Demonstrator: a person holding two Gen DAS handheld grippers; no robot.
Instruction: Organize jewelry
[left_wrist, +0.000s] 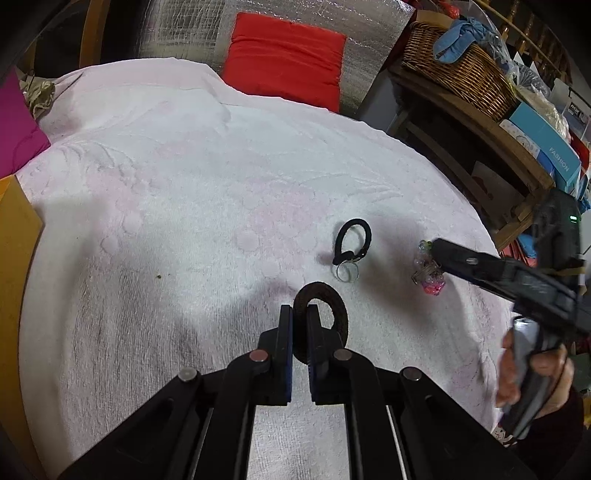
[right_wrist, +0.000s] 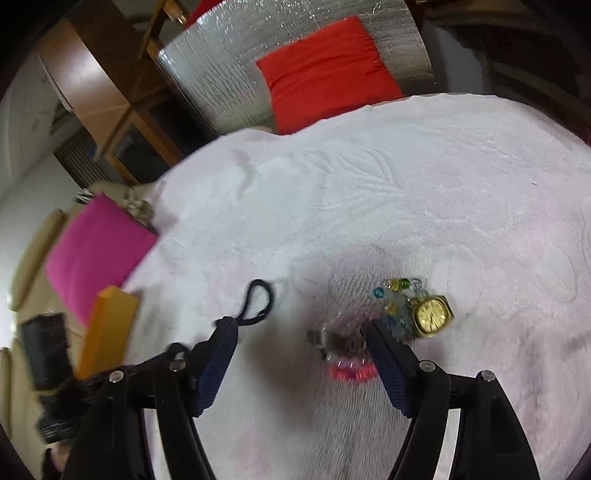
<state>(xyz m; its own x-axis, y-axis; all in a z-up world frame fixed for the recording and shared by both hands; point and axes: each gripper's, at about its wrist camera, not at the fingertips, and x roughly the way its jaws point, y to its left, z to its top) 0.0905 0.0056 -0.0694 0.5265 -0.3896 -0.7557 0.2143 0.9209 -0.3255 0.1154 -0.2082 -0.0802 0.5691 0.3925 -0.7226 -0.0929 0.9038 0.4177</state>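
Note:
My left gripper (left_wrist: 300, 314) is shut on a dark brown ring-shaped bangle (left_wrist: 334, 308), held upright just above the white towel (left_wrist: 166, 177). Beyond it lies a black hair tie with a metal ring (left_wrist: 351, 242). In the right wrist view my right gripper (right_wrist: 299, 326) stands open over the towel (right_wrist: 443, 192). A blurred bunch of clear and pink beads (right_wrist: 345, 354) lies between its fingers, close to the right one, with no pad pressing on it. A gold watch (right_wrist: 432, 314) and coloured beads (right_wrist: 397, 290) lie just past that finger. The black hair tie (right_wrist: 258, 301) is by the left fingertip.
A red cushion (left_wrist: 286, 59) leans on a silver panel at the back, and a pink cushion (right_wrist: 96, 254) and an orange box (right_wrist: 107, 328) sit at the left edge. A wicker basket (left_wrist: 458, 70) tops a wooden shelf on the right. A hand (left_wrist: 532, 380) holds the right gripper's handle.

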